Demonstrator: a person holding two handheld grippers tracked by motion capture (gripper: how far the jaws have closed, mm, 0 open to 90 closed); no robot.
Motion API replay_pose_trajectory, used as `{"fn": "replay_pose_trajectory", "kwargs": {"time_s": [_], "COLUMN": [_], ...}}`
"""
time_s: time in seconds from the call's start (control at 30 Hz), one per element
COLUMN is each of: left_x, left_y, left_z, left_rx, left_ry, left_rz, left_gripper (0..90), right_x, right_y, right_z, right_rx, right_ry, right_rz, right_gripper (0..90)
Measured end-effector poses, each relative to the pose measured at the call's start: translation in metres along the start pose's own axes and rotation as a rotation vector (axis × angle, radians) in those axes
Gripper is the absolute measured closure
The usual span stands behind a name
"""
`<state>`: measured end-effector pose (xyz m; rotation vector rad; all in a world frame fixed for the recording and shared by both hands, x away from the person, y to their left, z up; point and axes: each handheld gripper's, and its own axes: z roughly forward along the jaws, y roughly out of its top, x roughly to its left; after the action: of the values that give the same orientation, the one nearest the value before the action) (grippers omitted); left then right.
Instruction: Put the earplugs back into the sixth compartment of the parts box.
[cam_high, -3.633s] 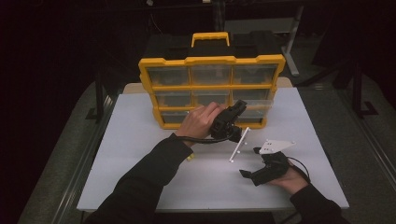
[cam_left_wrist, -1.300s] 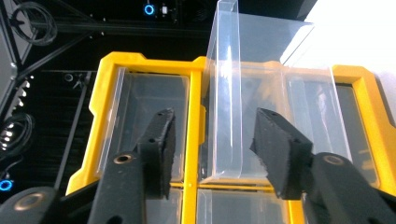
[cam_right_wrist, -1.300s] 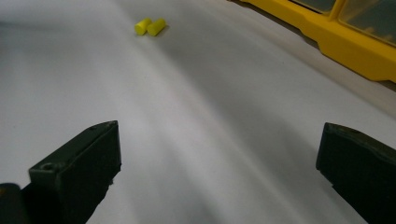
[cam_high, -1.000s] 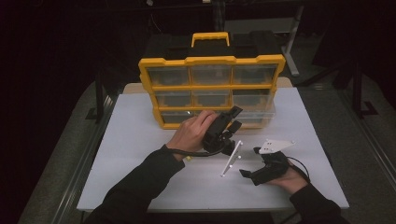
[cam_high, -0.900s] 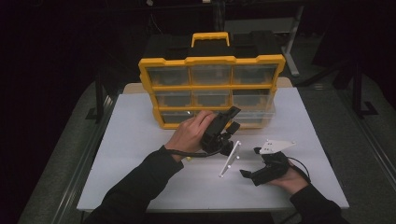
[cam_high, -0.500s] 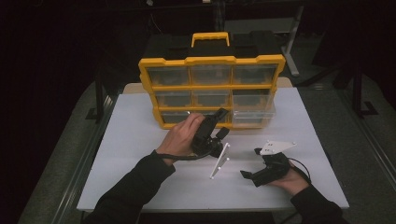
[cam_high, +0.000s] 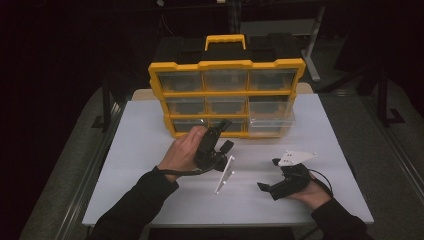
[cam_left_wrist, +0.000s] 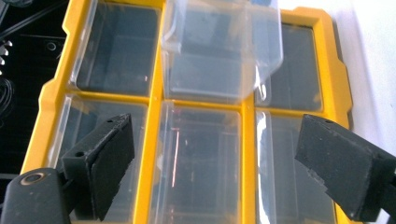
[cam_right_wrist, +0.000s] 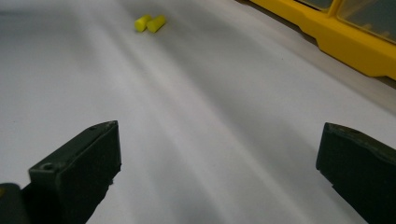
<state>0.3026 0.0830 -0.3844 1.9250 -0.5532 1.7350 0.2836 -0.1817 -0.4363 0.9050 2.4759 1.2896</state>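
Note:
A yellow organiser with clear drawers stands upright at the back of the white table. Its bottom right drawer is pulled out. In the left gripper view that drawer juts toward me from the grid of drawers. My left gripper sits in front of the bottom row; its jaws have just been opening and stand wide with nothing between them. My right gripper rests low on the table at the front right, open and empty.
Two small yellow cylinders lie together on the table ahead of the right gripper. The organiser's yellow base runs along that view's upper right. The table's left half is bare white surface.
The left hand has moved left and toward the person, away from the pulled-out drawer, and its jaws have spread. The right hand has stayed put.

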Motion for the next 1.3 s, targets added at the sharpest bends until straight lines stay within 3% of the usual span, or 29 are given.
{"fn": "replay_pose_trajectory", "kwargs": {"time_s": [0.43, 0.83, 0.87, 1.07, 1.3], "left_x": [-0.019, -0.035, -0.035, -0.041, -0.048], "left_y": [-0.02, -0.037, -0.038, -0.046, -0.054], "left_z": [-0.018, -0.038, -0.04, -0.047, -0.054], "left_rx": [0.052, 0.101, 0.121, 0.139, 0.161], "left_ry": [-0.021, -0.034, -0.041, -0.031, -0.048], "left_rz": [-0.008, -0.033, -0.012, -0.016, -0.027], "left_gripper": [0.5, 0.0, 0.0, 0.0, 0.0], "right_x": [0.0, 0.0, 0.0, 0.0, 0.0], "right_y": [0.0, -0.001, -0.001, -0.001, -0.001], "right_z": [0.001, 0.0, 0.0, 0.0, -0.001], "right_rx": [0.005, 0.003, 0.004, 0.004, 0.001], "right_ry": [0.004, 0.003, 0.003, 0.0, -0.006], "right_rz": [0.004, -0.006, -0.005, -0.005, -0.001], "right_gripper": [0.0, 0.0, 0.0, 0.0, 0.0]}}
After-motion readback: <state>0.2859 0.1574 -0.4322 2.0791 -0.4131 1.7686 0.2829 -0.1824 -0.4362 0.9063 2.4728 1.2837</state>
